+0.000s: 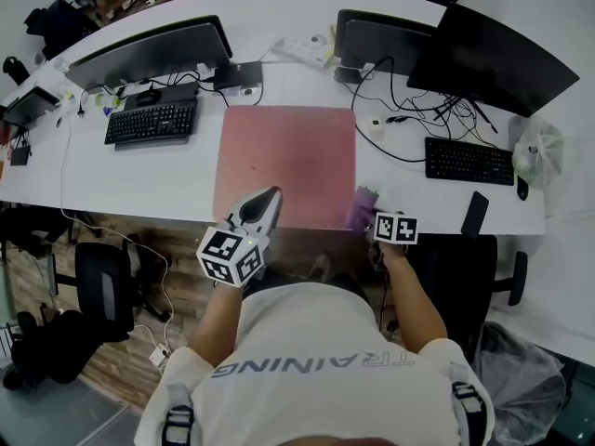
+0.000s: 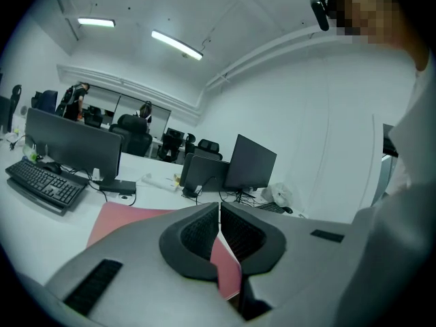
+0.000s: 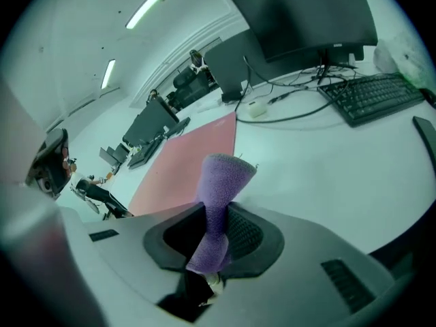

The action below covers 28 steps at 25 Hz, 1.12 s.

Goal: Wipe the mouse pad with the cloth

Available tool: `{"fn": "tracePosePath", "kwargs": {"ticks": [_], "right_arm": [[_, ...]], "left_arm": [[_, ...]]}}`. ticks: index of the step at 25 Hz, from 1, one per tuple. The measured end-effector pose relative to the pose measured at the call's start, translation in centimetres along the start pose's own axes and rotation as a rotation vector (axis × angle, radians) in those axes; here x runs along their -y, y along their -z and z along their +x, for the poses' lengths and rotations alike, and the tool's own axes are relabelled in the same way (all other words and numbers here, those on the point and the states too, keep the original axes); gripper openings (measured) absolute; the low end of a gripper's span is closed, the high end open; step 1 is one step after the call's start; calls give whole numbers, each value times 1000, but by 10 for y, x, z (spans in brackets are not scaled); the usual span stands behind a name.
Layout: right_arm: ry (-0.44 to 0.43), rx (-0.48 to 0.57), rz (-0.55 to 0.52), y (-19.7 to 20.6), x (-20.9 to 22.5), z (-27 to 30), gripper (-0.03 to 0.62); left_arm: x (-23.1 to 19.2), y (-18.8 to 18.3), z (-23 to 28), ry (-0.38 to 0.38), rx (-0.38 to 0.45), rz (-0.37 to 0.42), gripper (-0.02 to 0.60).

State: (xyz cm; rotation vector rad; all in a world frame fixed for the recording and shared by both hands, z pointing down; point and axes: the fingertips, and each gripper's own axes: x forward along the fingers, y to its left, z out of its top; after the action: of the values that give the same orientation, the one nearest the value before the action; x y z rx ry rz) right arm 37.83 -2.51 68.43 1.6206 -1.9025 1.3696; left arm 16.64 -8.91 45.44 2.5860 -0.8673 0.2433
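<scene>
left gripper [image 1: 271,194] jaws pressed together, nothing between them, seen clearly in the left gripper view [image 2: 219,214]. its tip sits over the near edge of the pad [image 1: 286,161], toward the pad's left half. right gripper [image 1: 371,216] is clamped on the purple cloth [image 1: 361,206]. in the right gripper view the cloth [image 3: 222,181] is pinched at its middle between the jaws [image 3: 216,236], and a bunched end sticks out past them. the cloth is at the pad's near right corner, by the counter [image 1: 139,177] edge. cannot tell if it touches the pad. the pad is pink, flat on the white counter, centred in front of the person, and bare on top. black keyboard [image 1: 152,122] left of the pad, second keyboard [image 1: 469,161] to the right, both apart from the pad. monitors [image 1: 153,52] along the far side. dark phone [image 1: 475,214] near the right counter edge. office chair [image 1: 102,291] on the floor at left.
</scene>
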Motion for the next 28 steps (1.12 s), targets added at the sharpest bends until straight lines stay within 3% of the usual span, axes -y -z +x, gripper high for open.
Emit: {"fn": "tracePosePath", "kwargs": {"ticks": [7,12,17,23,28], "right_arm": [[-8,297,-57,-75,-59,-55,97],[-79,488,-113,-133,-145,-95,97],[-97,656,-283,-182,-237,-130,97],[-82,786,-433,-211,-314,-151,97],[-52,815,-488,-212,-343,-149,97]], "left_arm": [[-27,-37,-18,20,61,45,37],[-67,-69,-48,-19,117,94,37],[-106,-107,-86,-57,195,128,37],[-131,-141,-130,-71,255,182,37],[-147,-149,-144,-78,264,195,37]]}}
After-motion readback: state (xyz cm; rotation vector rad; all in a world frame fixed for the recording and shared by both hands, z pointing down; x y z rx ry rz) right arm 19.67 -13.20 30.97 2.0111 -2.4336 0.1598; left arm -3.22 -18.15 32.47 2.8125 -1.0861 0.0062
